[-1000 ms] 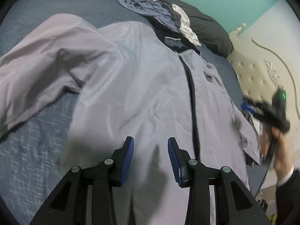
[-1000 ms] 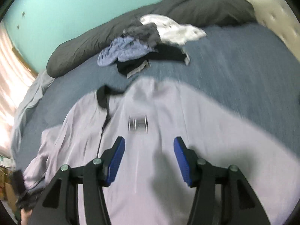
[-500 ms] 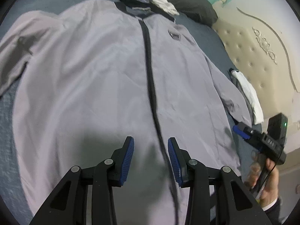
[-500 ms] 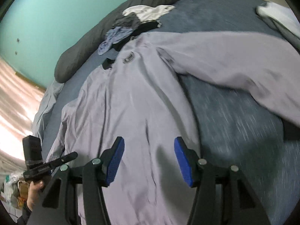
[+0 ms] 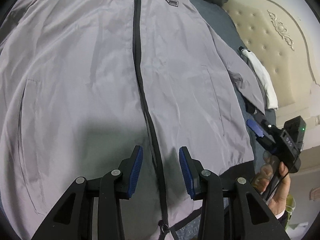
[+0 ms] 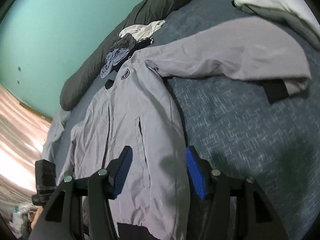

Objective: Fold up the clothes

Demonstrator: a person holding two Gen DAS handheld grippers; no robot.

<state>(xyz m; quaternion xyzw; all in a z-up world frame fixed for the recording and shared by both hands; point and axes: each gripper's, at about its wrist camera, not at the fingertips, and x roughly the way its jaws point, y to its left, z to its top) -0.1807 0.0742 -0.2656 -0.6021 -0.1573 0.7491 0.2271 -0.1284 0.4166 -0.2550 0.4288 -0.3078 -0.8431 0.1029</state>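
Jacket: we see the grey jacket (image 5: 96,70) spread front-up on the bed (image 6: 250,130), its black zipper (image 5: 138,56) closed down the middle; the right sleeve (image 6: 230,56) lies stretched out across the blue cover.
Edges: the black hem band (image 5: 238,167) lies near the bed's edge, close below both grippers; the sleeve's black cuff (image 6: 277,91) is folded under.
Open room: bare blue cover lies between the jacket's body and the sleeve; a pile of clothes (image 6: 128,46) sits just past the collar, against a dark pillow (image 6: 112,50).
Writing: a dark chest patch (image 5: 171,1) carries pale marks we cannot read.
Left gripper (image 5: 161,172): tilted down over the zipper near the hem, released, nothing between its blue pads.
Right gripper (image 6: 158,172): angled down over the jacket's side edge, released, pads clear of the cloth; a hand (image 5: 280,188) holds it beside the headboard (image 5: 280,40).
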